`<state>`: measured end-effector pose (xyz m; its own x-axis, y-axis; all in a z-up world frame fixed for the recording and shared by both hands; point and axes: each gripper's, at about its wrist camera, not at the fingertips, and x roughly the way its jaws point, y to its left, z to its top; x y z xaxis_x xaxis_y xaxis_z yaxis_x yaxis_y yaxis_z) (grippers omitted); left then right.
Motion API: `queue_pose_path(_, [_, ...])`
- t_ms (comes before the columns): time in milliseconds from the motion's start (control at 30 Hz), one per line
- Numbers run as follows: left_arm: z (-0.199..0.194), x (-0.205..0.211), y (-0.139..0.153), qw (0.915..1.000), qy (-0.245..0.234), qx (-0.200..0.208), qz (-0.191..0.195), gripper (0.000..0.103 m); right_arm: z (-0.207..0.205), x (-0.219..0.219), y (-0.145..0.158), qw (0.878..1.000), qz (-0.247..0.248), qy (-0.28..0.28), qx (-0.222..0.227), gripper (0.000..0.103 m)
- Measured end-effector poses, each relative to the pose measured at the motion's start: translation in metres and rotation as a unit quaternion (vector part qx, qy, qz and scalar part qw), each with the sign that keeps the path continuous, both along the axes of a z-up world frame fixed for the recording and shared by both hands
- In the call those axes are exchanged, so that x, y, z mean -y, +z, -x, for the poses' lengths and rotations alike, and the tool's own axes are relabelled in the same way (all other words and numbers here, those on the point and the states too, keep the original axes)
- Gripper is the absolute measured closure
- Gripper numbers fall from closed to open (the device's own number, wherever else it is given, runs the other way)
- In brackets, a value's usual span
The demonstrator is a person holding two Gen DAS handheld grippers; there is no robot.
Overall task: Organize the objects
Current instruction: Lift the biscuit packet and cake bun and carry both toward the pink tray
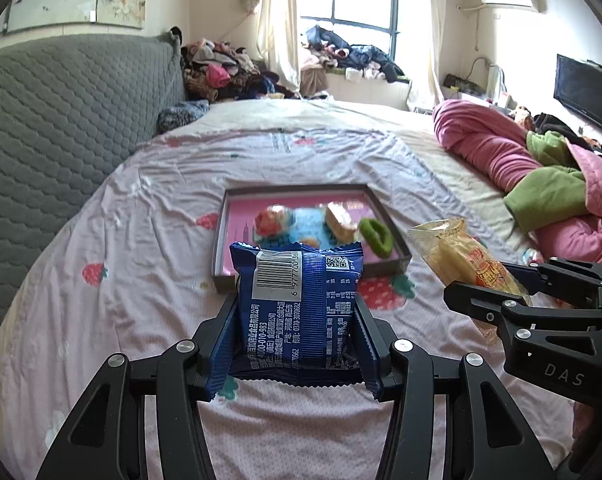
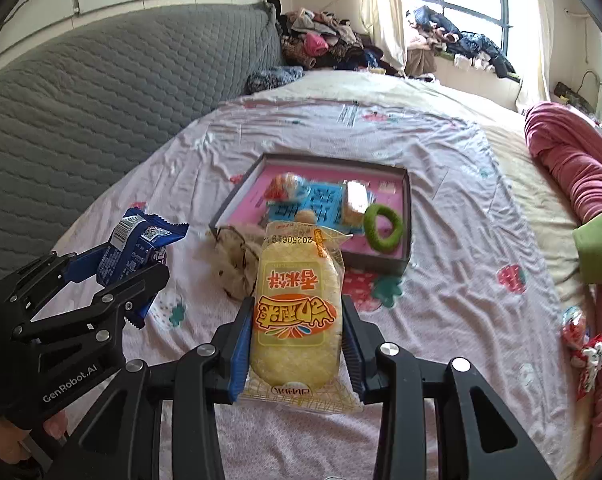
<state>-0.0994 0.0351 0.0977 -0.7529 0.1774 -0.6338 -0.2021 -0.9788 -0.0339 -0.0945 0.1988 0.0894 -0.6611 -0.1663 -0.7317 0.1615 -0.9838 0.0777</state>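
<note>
Both grippers are loaded up here, held above a bed covered in a pale pink strawberry-print sheet (image 1: 149,184). The left gripper (image 1: 297,332) has its fingers clamped on the sides of a blue snack packet (image 1: 297,304), barcode side facing the camera, packet standing upright between the pads. The right gripper (image 2: 299,344) is pinching a yellow rice-cake packet (image 2: 297,320) the same way, one pad on each long edge, orange logo upside down to the camera.

Just past both packets sits a shallow dark-rimmed box tray (image 2: 407,216) with a pink floor, flat on the sheet. Inside it: a green ring-shaped hair scrunchie (image 2: 383,229) near the right wall, a small wrapped cake (image 2: 355,204) beside it, an orange-and-white wrapped snack (image 2: 285,186) toward the left, and some light blue printed thing under them, too blurry to read.

A crumpled beige patterned cloth (image 2: 237,264) lies on the sheet touching the tray's near-left corner. A couple of red-and-white wrapped candies (image 2: 585,340) sit well off to the right by a rolled pink quilt (image 1: 497,148). A grey quilted headboard (image 1: 61,112) runs along the left.
</note>
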Motion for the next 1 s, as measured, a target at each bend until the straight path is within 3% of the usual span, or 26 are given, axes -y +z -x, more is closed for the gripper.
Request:
queue_pose_path(633, [0.032,-0.004,0.047,0.9994,0.001,-0.035,0.004,0.049,0.021,-0.001,0.054,0.999,-0.003,0.003,-0.049,0.063])
queue_pose_path(1000, [0.062,0.003,0.058,0.9989,0.006,-0.045,0.006,0.049,0.043,0.006,0.068,0.998,-0.004,0.009,-0.069,0.063])
